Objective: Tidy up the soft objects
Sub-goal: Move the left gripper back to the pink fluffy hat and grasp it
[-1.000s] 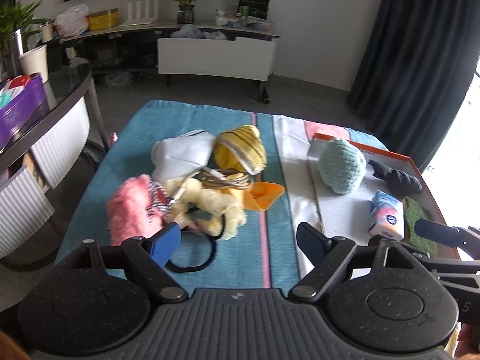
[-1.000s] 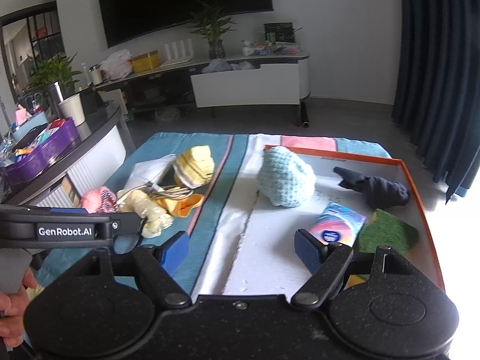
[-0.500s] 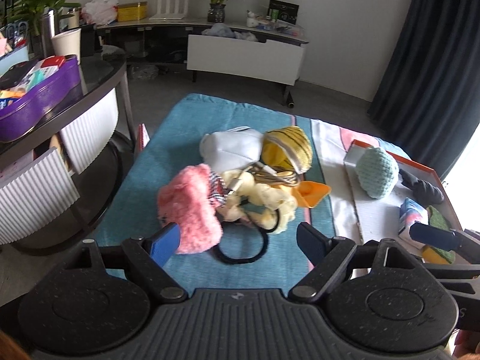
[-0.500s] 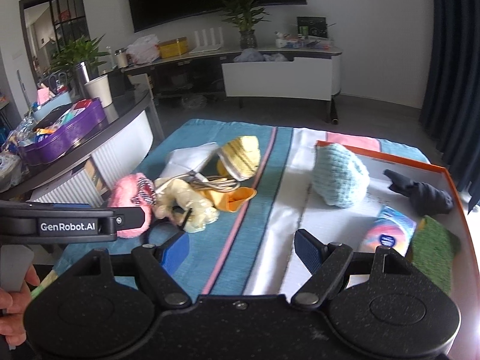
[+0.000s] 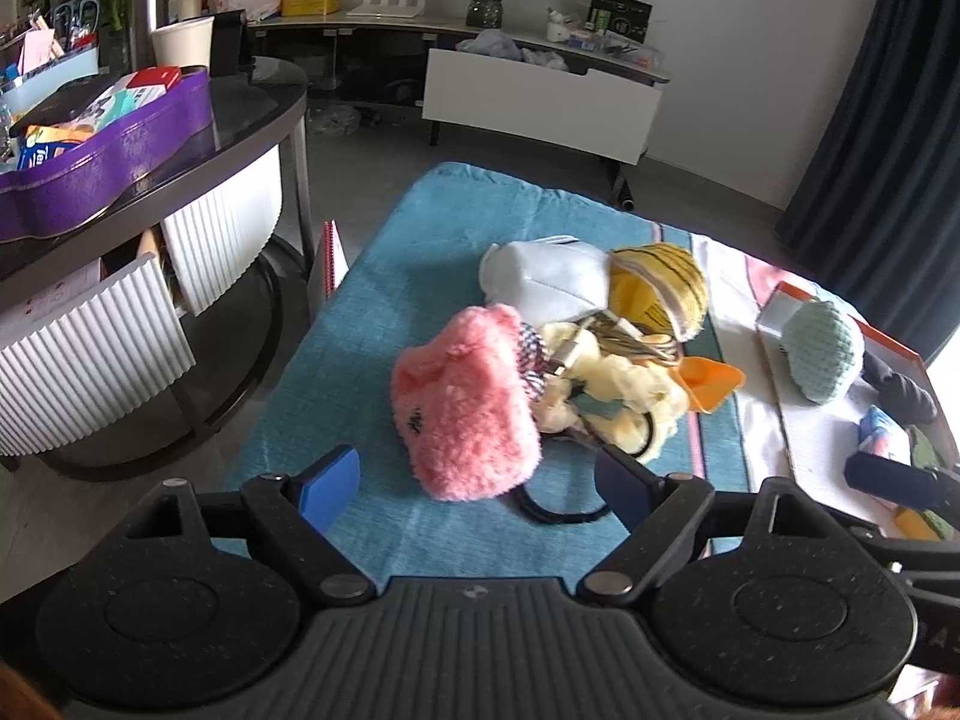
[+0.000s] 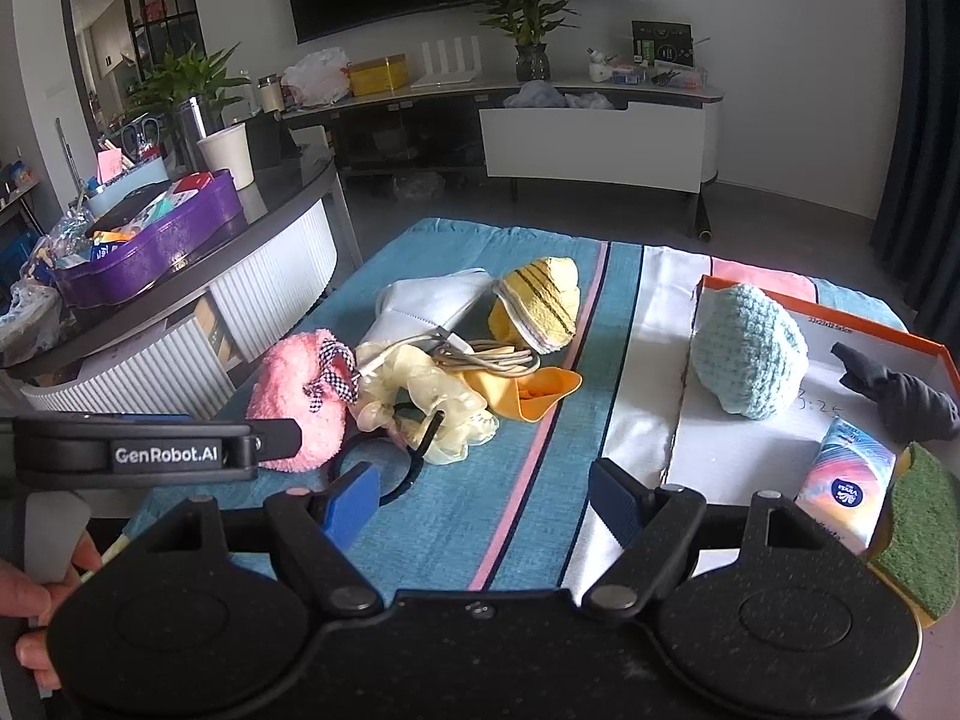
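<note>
While both grippers stand spread and empty, the left gripper (image 5: 474, 483) hovers just before the pink plush (image 5: 465, 405), which lies on the teal cloth (image 5: 390, 324) against the pale scrunchie (image 5: 618, 384) and yellow hat (image 5: 660, 291). Over the cloth's stripes hangs the right gripper (image 6: 486, 498), beside the tray (image 6: 750, 450) holding the blue knit (image 6: 747, 360).

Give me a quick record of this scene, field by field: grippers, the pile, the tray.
left gripper: open, empty, lined up on the pink plush
right gripper: open, empty, above the striped cloth
pile on cloth: pink plush, pale yellow glove, white mask, yellow striped knit, orange cloth, cable, black hair tie
tray: blue knit, dark sock, tissue pack, green sponge
</note>
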A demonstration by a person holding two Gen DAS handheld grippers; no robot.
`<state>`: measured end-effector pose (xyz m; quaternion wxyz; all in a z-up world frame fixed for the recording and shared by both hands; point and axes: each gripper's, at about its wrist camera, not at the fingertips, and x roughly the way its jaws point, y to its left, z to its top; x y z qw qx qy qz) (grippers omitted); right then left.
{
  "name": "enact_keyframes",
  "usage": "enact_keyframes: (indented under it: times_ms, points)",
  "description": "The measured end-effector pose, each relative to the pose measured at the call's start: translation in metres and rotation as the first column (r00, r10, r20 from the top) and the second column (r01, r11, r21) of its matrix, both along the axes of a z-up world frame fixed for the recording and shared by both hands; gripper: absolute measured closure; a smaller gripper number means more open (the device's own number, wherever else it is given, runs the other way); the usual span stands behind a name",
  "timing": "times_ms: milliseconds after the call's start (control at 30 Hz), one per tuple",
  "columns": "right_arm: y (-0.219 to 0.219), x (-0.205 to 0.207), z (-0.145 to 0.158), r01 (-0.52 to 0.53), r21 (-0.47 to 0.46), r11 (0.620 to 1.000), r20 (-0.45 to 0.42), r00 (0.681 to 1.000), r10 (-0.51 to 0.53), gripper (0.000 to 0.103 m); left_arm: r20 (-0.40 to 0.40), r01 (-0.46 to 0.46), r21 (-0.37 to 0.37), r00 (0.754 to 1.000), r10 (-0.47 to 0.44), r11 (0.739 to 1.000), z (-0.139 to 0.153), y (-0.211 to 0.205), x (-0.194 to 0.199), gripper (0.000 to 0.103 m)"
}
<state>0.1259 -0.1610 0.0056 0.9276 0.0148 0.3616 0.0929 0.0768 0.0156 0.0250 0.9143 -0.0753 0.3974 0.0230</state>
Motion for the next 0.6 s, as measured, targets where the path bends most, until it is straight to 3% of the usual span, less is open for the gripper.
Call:
enact_keyframes:
  times_ms: [400,467,533,600]
  points:
    - [0.002,0.009,-0.012,0.009,0.004,1.000,-0.030,0.999,-0.009,0.012,-0.031,-0.006,0.022,1.000,0.007,1.000,-0.028,0.010,0.029,0.013]
    - [0.003,0.012,-0.014,0.010,0.004,1.000,-0.037,0.999,-0.010,0.012,-0.026,-0.006,0.000,1.000,0.006,1.000,-0.031,0.013,0.032,0.019]
    - [0.004,0.015,-0.016,0.011,0.006,1.000,-0.044,0.999,-0.011,0.012,-0.024,0.008,-0.039,1.000,-0.008,0.999,-0.033,0.016,0.035,0.047]
    - [0.007,0.018,-0.017,0.012,0.009,1.000,-0.050,0.999,-0.011,0.012,-0.014,0.026,-0.057,1.000,-0.027,0.998,-0.034,0.017,0.034,0.054]
